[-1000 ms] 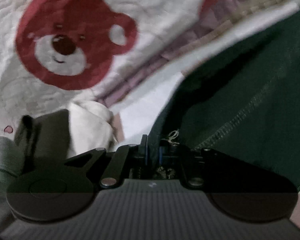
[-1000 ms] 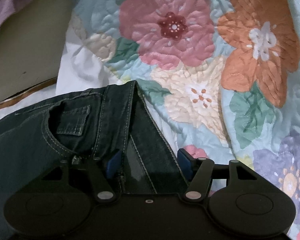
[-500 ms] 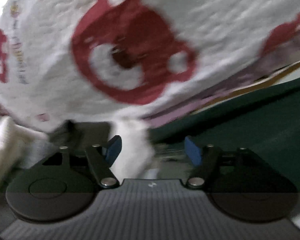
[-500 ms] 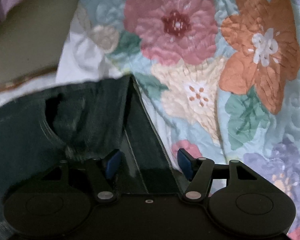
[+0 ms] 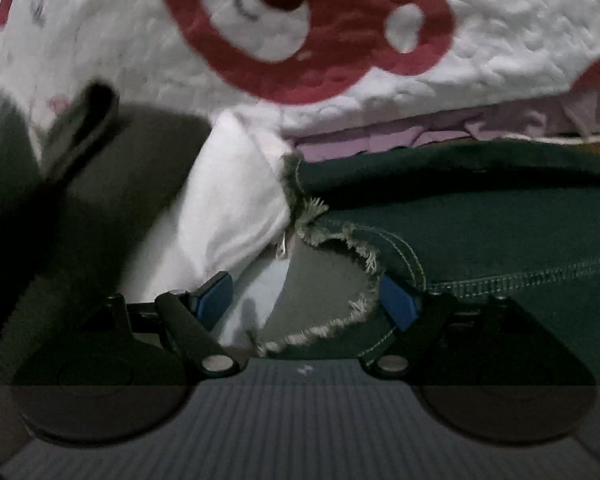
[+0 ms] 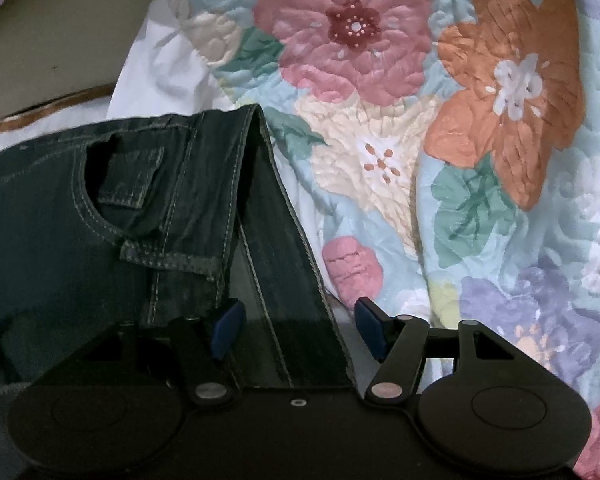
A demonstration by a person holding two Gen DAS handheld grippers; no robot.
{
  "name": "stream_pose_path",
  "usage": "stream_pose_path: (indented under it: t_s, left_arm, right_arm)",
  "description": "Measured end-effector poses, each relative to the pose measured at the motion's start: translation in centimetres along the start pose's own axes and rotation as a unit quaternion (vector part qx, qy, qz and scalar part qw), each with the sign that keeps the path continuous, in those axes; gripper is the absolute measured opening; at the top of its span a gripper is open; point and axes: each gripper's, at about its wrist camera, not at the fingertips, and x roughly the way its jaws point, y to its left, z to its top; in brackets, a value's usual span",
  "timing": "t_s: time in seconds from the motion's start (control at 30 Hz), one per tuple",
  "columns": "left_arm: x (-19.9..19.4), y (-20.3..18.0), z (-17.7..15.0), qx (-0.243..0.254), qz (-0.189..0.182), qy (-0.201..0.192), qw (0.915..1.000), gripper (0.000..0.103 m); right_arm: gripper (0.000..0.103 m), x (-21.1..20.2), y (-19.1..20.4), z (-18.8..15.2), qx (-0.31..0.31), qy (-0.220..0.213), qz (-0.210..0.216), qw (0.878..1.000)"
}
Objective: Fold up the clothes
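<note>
Dark denim jeans lie on a bed. In the left wrist view their frayed hem (image 5: 340, 276) curls between the blue pads of my left gripper (image 5: 306, 300), which stands open around it. The leg (image 5: 500, 220) runs off to the right. In the right wrist view the waistband corner with a belt loop and pocket (image 6: 148, 192) lies folded, and a denim strip (image 6: 284, 288) passes between the spread pads of my open right gripper (image 6: 298, 330).
A white quilt with a red bear print (image 5: 308, 28) rises behind the hem, with a white cloth (image 5: 236, 204) and a dark garment (image 5: 100, 184) to the left. A flowered quilt (image 6: 460, 140) covers the bed right of the waistband; a brown-edged mat (image 6: 48, 40) lies far left.
My left gripper was shut on the hem one second ago; it has opened and dropped low, with the frayed hem now lying loose between its pads. The right gripper stayed open and barely shifted.
</note>
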Motion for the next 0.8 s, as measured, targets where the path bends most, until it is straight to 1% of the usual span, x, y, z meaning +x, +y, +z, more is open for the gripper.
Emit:
stream_pose_path:
  t_s: [0.03,0.07,0.1,0.13,0.17,0.2,0.27,0.33,0.37,0.4,0.43,0.5,0.53,0.57,0.6,0.63,0.7,0.73,0.77,0.8]
  left_arm:
    - [-0.2,-0.5,-0.1,0.011,0.011,-0.006,0.9999,0.082]
    - [-0.4,-1.1,-0.1,0.026,0.025,-0.014,0.9993,0.079]
    - [-1.3,-2.4,0.0,0.063,0.031,-0.028,0.9971,0.075]
    - [-2.5,-3.9,0.2,0.107,0.036,-0.045,0.9926,0.067]
    - [-3.8,-5.5,0.5,0.141,0.026,-0.068,0.9874,0.067]
    - [-4.6,-6.9,1.0,0.150,-0.005,-0.074,0.9858,0.067]
    - [-5.9,-9.8,2.1,0.157,-0.076,-0.078,0.9816,0.069]
    - [-5.4,-12.0,3.7,0.143,-0.119,-0.055,0.9810,0.069]
    - [-4.7,-12.9,4.5,0.133,-0.134,-0.044,0.9811,0.069]
    - [-3.9,-13.5,5.3,0.122,-0.138,-0.037,0.9821,0.069]
    - [-3.0,-14.1,5.9,0.113,-0.134,-0.031,0.9840,0.069]
    - [-1.0,-14.8,7.0,0.099,-0.107,-0.025,0.9890,0.069]
    - [-0.3,-14.8,7.4,0.091,-0.094,-0.034,0.9908,0.069]
    - [0.2,-14.7,7.8,0.082,-0.082,-0.046,0.9921,0.071]
    - [0.4,-14.4,8.2,0.071,-0.070,-0.067,0.9928,0.071]
    - [0.1,-14.2,8.5,0.062,-0.054,-0.091,0.9925,0.072]
    - [-0.9,-13.9,9.2,0.050,-0.018,-0.120,0.9914,0.072]
    - [-1.5,-13.7,9.5,0.044,0.000,-0.133,0.9902,0.074]
    - [-1.9,-13.7,9.7,0.037,0.012,-0.125,0.9914,0.076]
    - [-2.4,-13.7,9.9,0.029,0.023,-0.111,0.9931,0.076]
  right_arm:
    - [0.067,0.0,0.0,-0.1,-0.005,0.003,-0.005,1.000]
    - [0.067,-0.1,-0.1,-0.2,-0.009,0.005,-0.011,1.000]
    - [0.067,-0.1,-0.1,-0.3,-0.014,0.008,-0.016,1.000]
    - [0.067,-0.1,0.0,-0.3,-0.018,0.011,-0.023,1.000]
    - [0.067,-0.1,0.1,-0.2,-0.023,0.013,-0.030,0.999]
    - [0.067,-0.2,0.3,0.0,-0.027,0.013,-0.038,0.999]
    - [0.067,-0.8,1.0,0.4,-0.032,-0.015,-0.046,0.998]
    - [0.067,-1.8,1.6,1.0,-0.024,-0.052,-0.028,0.998]
    - [0.067,-2.2,1.8,1.2,-0.018,-0.068,-0.019,0.997]
    - [0.068,-2.7,2.0,1.4,-0.012,-0.082,-0.009,0.997]
    - [0.068,-3.1,2.3,1.7,-0.007,-0.094,0.004,0.996]
    - [0.068,-3.3,2.7,2.0,-0.006,-0.103,0.029,0.994]
    - [0.068,-3.3,2.9,2.2,-0.009,-0.101,0.033,0.994]
    - [0.068,-3.2,2.9,2.3,-0.012,-0.097,0.034,0.995]
    - [0.068,-3.1,2.9,2.2,-0.014,-0.091,0.030,0.995]
    - [0.068,-3.0,2.8,2.1,-0.017,-0.085,0.027,0.996]
    - [0.068,-3.2,2.2,1.6,-0.022,-0.076,0.024,0.997]
    - [0.068,-3.4,1.7,1.1,-0.023,-0.073,0.020,0.997]
    - [0.068,-3.6,1.1,0.6,-0.022,-0.072,0.014,0.997]
    - [0.068,-4.1,0.7,-0.2,-0.018,-0.075,0.015,0.997]
